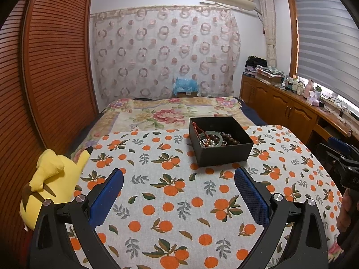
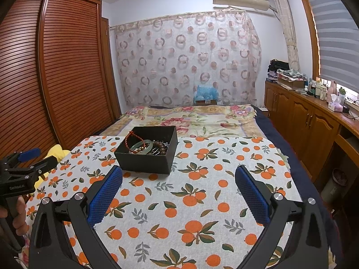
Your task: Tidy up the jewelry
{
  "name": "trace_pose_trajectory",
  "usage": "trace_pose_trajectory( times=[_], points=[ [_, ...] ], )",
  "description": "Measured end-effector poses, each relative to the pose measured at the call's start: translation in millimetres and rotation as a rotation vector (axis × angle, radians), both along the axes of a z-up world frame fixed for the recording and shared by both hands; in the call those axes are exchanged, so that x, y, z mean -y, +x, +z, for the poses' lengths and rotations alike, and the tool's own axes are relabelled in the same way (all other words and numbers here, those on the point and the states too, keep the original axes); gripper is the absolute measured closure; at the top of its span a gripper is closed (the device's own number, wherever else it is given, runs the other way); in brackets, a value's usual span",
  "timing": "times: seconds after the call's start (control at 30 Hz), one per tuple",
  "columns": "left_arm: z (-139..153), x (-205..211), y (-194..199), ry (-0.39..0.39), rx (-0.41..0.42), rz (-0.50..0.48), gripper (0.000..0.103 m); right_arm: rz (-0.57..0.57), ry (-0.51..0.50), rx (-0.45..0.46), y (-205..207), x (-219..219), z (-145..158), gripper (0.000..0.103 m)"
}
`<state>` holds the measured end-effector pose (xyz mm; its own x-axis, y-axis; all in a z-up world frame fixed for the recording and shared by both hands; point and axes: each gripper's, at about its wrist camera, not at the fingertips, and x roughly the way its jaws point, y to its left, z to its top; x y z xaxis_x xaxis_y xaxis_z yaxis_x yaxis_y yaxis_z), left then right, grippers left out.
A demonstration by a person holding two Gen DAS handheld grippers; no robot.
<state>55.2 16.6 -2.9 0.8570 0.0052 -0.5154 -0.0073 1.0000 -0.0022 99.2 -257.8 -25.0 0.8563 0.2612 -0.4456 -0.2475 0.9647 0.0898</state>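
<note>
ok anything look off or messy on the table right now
Only the black box: the jewelry is heaped together in it, a red cord bracelet draped up its wall over a green bangle and brown beads. Nothing has spilled onto the orange-print cloth.

A matt woven cloth [image 2: 202, 190] printed with oranges covers the surface, carrying a matt black cardboard box [image 2: 143, 160] of glossy wooden beads [image 2: 162, 149] and a smooth jade-like bangle [image 2: 143, 146], while each hand-held gripper's fingers [image 1: 251, 192] wear rough blue mesh-textured pads on matt black plastic.

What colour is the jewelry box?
The square cardboard jewelry box is black, clearest in the right wrist view.
</note>
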Motion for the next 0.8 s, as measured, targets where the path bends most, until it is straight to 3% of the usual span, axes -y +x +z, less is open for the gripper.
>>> trace_pose_trajectory(
  times=[0.8],
  points=[
    [2.0,4.2,-2.8,0.004,0.004,-0.002,0.007,0.0,0.0,0.002,-0.1,-0.3,-0.5,0.002]
  ],
)
